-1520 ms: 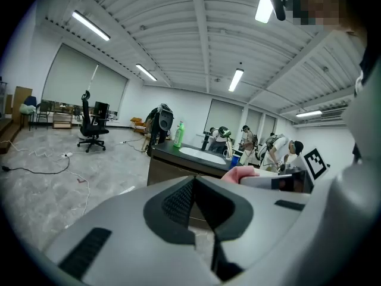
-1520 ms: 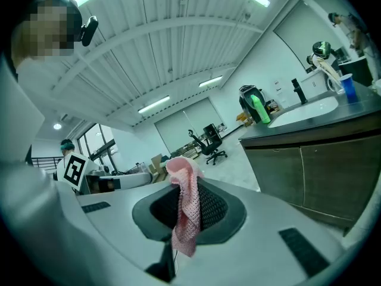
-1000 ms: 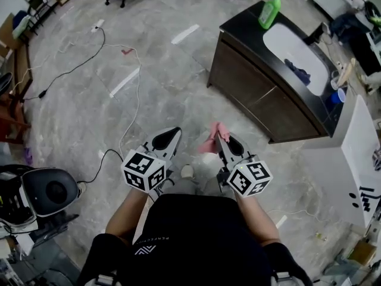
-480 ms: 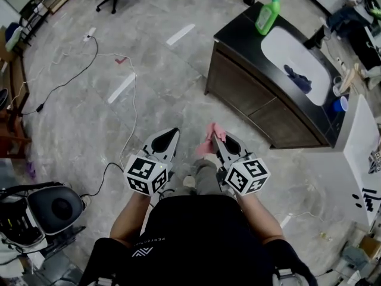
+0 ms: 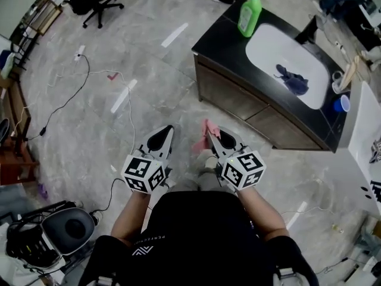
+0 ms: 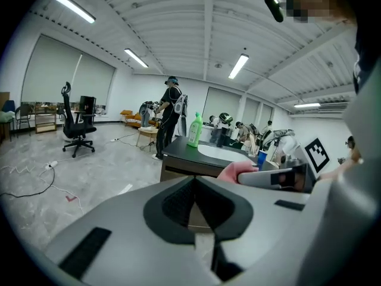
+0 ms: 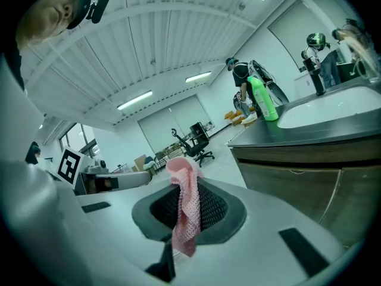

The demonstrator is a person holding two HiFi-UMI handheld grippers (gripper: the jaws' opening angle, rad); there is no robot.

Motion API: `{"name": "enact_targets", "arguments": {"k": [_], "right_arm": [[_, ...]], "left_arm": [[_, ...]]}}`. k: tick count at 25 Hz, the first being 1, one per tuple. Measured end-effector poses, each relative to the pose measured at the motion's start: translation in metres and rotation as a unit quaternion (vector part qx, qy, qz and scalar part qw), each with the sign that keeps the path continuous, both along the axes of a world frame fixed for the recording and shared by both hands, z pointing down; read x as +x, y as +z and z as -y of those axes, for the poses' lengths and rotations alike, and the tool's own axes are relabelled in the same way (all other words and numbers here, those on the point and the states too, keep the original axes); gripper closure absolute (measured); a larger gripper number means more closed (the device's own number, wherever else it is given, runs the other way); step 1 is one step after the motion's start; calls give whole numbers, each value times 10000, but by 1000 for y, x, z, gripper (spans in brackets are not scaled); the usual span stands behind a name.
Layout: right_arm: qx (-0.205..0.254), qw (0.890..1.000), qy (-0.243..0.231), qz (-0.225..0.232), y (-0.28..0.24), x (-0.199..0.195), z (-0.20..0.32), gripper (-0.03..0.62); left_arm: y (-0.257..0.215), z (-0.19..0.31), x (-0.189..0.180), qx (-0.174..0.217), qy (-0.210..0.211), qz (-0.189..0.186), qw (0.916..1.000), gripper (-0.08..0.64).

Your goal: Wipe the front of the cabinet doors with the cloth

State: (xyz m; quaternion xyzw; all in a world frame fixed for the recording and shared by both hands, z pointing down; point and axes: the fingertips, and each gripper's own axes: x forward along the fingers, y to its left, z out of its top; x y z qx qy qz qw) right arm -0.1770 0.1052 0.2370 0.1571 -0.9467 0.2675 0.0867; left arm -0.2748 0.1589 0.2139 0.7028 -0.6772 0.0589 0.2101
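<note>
The pink cloth (image 7: 183, 210) hangs pinched in the closed right tongs (image 5: 209, 133), well apart from the cabinet doors (image 5: 237, 99) ahead to the right. The left tongs (image 6: 193, 182) are closed on nothing. Wiping looks not yet begun, so the whole front remains.

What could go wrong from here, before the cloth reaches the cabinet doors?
1. The pink cloth is pinched as a thin bunched strip in the right gripper. It might slip out, or the jaws could scrape the cabinet doors.
2. A cable trails across the floor near the person's feet, a possible trip hazard.
</note>
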Motion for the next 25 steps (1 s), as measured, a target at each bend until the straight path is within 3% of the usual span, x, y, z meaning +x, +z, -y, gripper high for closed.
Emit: {"name": "enact_targets", "arguments": {"k": [6, 13, 17, 21, 25], "right_arm": [[-57, 9998, 174, 8, 9, 3, 35, 545], [-52, 9982, 540, -236, 30, -3, 68, 545], [109, 9957, 756, -516, 46, -18, 85, 545], [-77, 9919, 1112, -606, 61, -44, 102, 545], [-101, 9906, 1133, -757, 74, -76, 108, 545]], "left_arm": [[-7, 53, 1, 58, 199, 10, 9998, 555], [8, 87, 0, -27, 786, 91, 9969, 554], [25, 113, -15, -1, 1131, 34, 9936, 554], [33, 142, -35, 8, 1514, -4, 9885, 554], [55, 160, -55, -103, 1817, -29, 9833, 554]]}}
